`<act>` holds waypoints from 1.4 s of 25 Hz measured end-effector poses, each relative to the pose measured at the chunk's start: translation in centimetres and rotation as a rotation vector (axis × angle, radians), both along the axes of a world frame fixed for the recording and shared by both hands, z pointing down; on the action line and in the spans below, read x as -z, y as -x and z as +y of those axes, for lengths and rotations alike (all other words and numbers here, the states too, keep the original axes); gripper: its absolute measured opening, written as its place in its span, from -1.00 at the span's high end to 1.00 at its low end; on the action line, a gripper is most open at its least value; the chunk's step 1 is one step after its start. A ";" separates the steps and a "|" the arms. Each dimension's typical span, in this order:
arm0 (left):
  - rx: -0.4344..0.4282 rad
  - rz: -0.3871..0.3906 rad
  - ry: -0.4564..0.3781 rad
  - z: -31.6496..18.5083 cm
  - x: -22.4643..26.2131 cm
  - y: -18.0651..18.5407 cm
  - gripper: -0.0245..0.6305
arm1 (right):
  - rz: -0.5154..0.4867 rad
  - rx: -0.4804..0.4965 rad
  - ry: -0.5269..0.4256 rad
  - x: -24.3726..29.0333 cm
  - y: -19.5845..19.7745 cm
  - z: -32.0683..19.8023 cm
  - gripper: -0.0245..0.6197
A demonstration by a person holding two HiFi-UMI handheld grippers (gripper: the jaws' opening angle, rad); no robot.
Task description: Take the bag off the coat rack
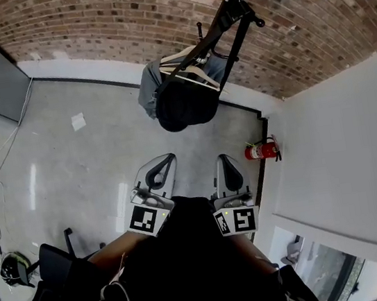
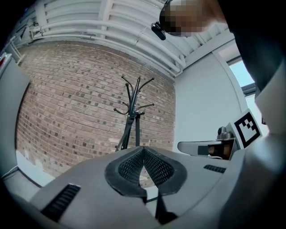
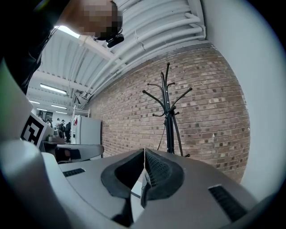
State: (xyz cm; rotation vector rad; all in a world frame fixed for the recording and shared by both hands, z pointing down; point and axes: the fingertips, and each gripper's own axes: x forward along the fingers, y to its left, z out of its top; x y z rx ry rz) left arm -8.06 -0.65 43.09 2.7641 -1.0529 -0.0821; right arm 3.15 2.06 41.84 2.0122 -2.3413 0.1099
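Dark bag (image 1: 184, 108) hung on black coat rack (image 1: 230, 17), seemingly over a grey garment (image 1: 148, 89), rack set against brick wall (image 1: 85, 21), left gripper (image 1: 166, 161) and right gripper (image 1: 225, 162) held well short of bag, jaws of both pressed together, nothing pinched.

Ahead of the left gripper (image 1: 167, 159) and right gripper (image 1: 223, 159), floor (image 1: 99, 160) lies open up to the rack (image 1: 229, 24). A hanger (image 1: 194, 74) and grey garment (image 1: 148, 89) crowd the bag (image 1: 184, 108) there. To the right of the right gripper stand an extinguisher (image 1: 260, 150) and a wall (image 1: 341, 137).
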 end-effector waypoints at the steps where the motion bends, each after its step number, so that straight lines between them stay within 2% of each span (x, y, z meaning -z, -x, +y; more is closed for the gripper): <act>1: -0.001 0.007 0.000 -0.5 0.0 0.1 0.87 | -0.001 -0.008 0.001 0.0 0.0 -0.4 0.86; 7: -0.023 0.040 0.019 -2.6 -0.3 0.5 0.87 | 0.025 -0.019 0.011 0.0 0.9 -1.9 0.86; 15: -0.067 0.093 0.053 -4.0 -0.9 1.4 0.87 | 0.013 -0.044 0.044 -1.0 1.8 -3.3 0.86; 20: -0.079 0.098 0.077 -4.8 -1.7 2.4 0.87 | 0.014 -0.032 0.072 -1.6 3.1 -3.9 0.86; 23: -0.098 0.096 0.060 -5.1 -1.7 2.4 0.87 | 0.019 -0.025 0.099 -2.3 3.3 -4.0 0.86; 27: -0.076 0.103 0.068 -5.3 -2.0 3.0 0.87 | 0.017 -0.013 0.114 -2.7 3.8 -4.1 0.86; 32: -0.047 0.117 0.083 -6.0 -1.6 3.8 0.87 | 0.116 0.023 0.090 -1.8 5.1 -5.0 0.86; 35: -0.044 0.125 0.072 -6.2 -1.2 3.6 0.87 | 0.123 0.047 0.078 -1.3 5.3 -5.3 0.86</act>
